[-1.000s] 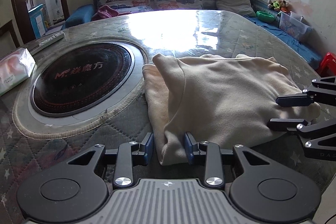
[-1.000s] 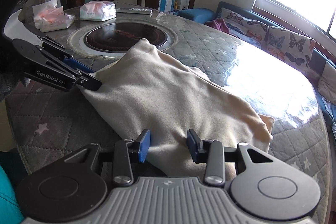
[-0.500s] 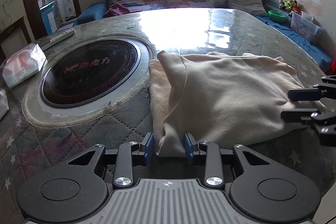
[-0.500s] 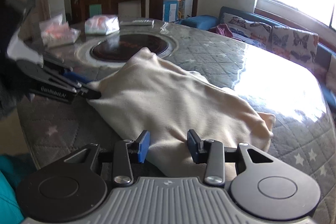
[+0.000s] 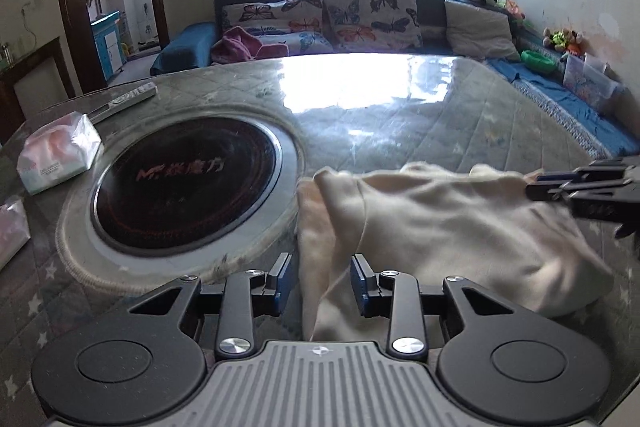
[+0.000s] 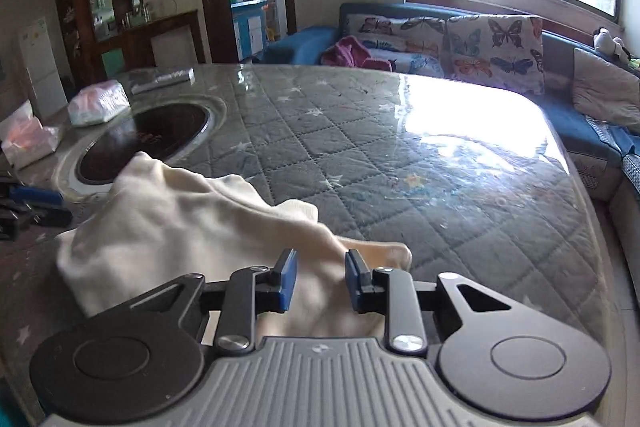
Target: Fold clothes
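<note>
Quilted table (image 6: 400, 147) before butterfly sofa (image 5: 360, 11); both grippers' jaws clamped on cream garment (image 5: 440, 219).

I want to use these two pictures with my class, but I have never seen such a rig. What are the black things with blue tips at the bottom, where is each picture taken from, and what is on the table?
There is no robot here. A person holds a hand tool in each hand, each with two fingers and blue pads, and each carries a wide-angle camera looking forward along those fingers. One picture comes from the left gripper, the other from the right gripper. Each tool also shows in the other's view, at the edge.

On the quilted table lies a cream garment, partly folded. Both grippers have its cloth between their pads. The right one's jaws have just been closing and lift its edge; the left looks clamped on its corner too, though less clearly.

Also there: a round black cooktop set into the table, tissue packs and a remote control.
</note>
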Available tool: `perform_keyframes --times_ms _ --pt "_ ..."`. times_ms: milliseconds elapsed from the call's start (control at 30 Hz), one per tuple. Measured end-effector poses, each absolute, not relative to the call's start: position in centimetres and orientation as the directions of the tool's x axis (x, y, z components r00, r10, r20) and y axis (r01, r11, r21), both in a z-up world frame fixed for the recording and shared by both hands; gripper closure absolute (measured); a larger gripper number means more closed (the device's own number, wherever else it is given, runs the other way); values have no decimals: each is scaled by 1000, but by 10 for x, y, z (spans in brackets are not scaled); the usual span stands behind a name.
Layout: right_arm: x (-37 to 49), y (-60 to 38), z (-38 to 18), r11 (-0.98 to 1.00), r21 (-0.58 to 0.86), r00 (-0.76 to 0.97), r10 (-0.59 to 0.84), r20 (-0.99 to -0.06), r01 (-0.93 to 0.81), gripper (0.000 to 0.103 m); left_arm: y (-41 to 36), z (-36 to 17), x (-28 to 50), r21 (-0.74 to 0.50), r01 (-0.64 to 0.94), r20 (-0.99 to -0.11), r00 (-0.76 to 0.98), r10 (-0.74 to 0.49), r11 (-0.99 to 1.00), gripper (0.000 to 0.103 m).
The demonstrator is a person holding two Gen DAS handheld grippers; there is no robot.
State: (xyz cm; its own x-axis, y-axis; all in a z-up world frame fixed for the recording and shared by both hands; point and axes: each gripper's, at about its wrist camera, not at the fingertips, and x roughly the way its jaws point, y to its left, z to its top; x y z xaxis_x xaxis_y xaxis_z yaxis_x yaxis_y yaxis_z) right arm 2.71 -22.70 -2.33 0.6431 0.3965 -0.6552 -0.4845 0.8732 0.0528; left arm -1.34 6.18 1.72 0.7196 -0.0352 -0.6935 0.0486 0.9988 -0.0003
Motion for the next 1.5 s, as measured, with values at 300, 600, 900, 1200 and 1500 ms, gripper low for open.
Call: perform_keyframes --times_ms 300,600,900,1200,1500 --pt "69 -206 -39 895 -19 650 309 -694 -446 84 36 9 47 -26 193 -677 718 -160 981 72" --pt "57 -204 -15 925 -50 689 245 -682 -378 82 61 -20 77 -55 213 -702 687 -190 975 74" --pt "-9 -202 -12 941 -101 668 151 -728 -322 82 72 -22 82 -85 268 -691 678 -251 960 74" --pt "-28 -220 -20 996 -12 715 53 -697 -85 80 78 -23 83 -106 286 -687 671 -278 952 71" --pt "-35 -209 -28 998 -37 687 11 -727 -55 81 82 -25 84 -115 317 -683 663 -307 941 71"
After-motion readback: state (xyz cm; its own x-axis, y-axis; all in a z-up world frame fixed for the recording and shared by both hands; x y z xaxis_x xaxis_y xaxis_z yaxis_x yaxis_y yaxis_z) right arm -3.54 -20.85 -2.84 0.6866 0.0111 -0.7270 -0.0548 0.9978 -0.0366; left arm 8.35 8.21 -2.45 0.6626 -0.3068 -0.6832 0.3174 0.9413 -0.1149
